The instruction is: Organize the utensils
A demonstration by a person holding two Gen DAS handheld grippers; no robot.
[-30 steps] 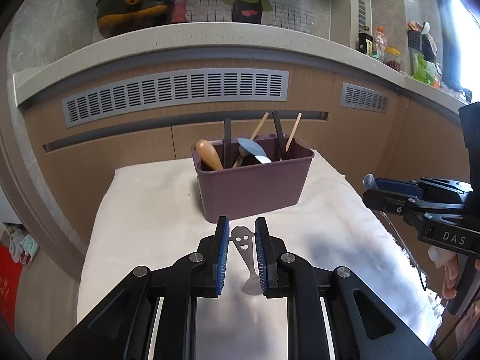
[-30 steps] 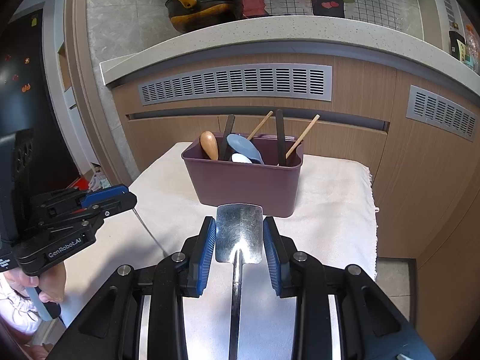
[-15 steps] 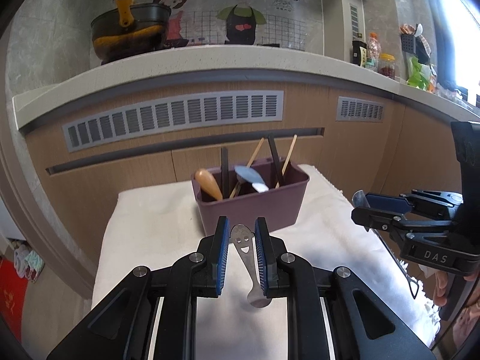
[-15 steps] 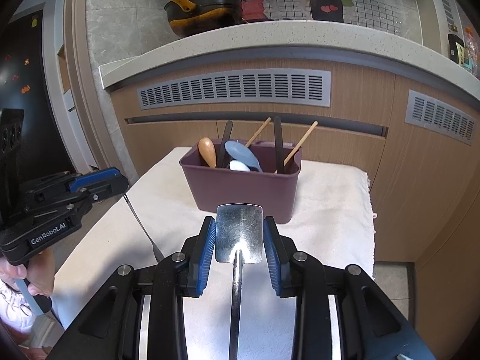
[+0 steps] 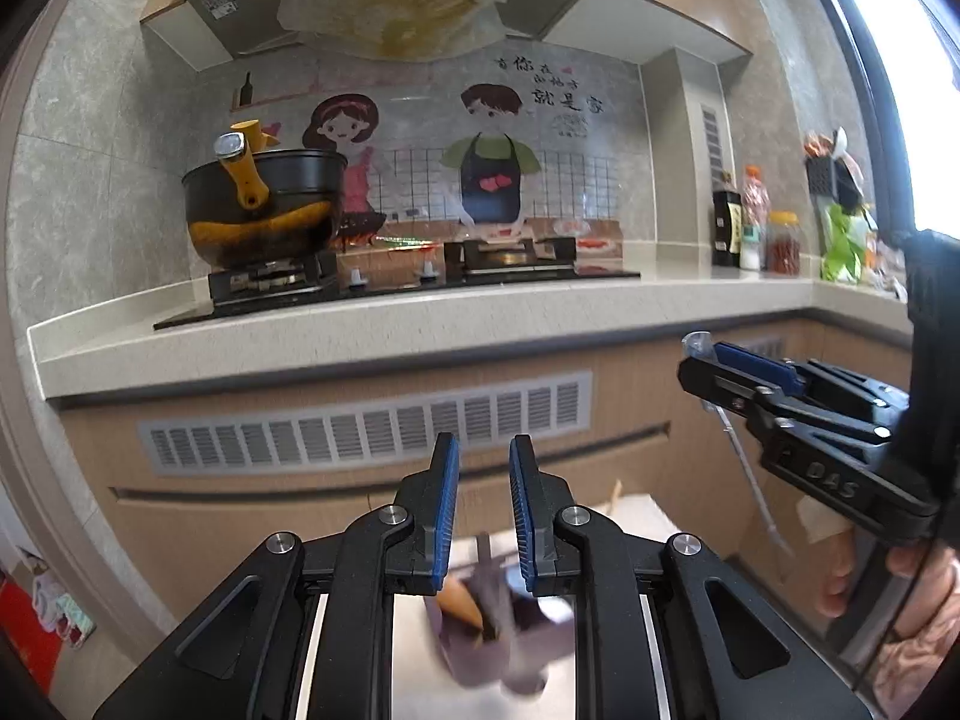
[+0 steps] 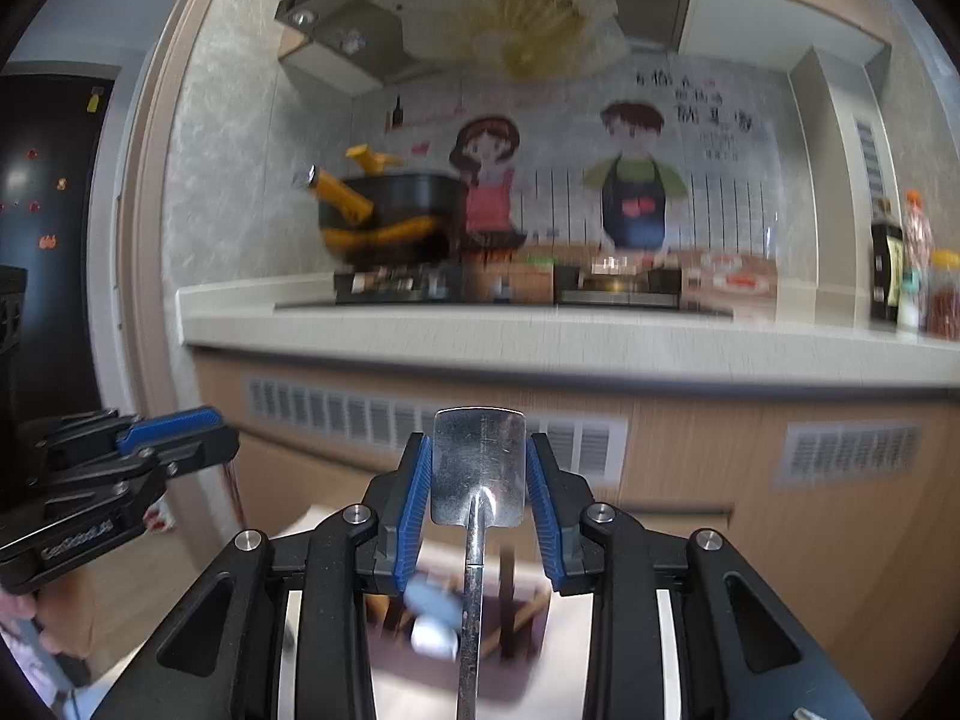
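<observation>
My right gripper (image 6: 480,480) is shut on the blade of a steel spatula (image 6: 480,462), whose handle runs down toward the camera. From the left wrist view that right gripper (image 5: 702,360) hangs at the right with the spatula's handle (image 5: 750,480) dangling below it. The left gripper (image 5: 484,510) keeps its pads a narrow gap apart, and no spoon shows between them. In the right wrist view the left gripper (image 6: 198,432) is at the left edge. The purple utensil bin (image 5: 480,654) is blurred, low between the fingers. It holds a wooden spoon (image 5: 459,606) and other utensils.
The bin (image 6: 522,648) stands on a white-clothed table (image 5: 636,516) before a wooden cabinet front. Above runs a pale counter (image 5: 420,324) with a stove and a black pan (image 5: 264,204). Bottles stand at its right end. A person's hand (image 5: 840,576) holds the right gripper.
Both grippers have risen and tipped upward, so the bin has dropped to the bottom of each view. The smiley spoon end seen earlier between the left pads no longer shows.
</observation>
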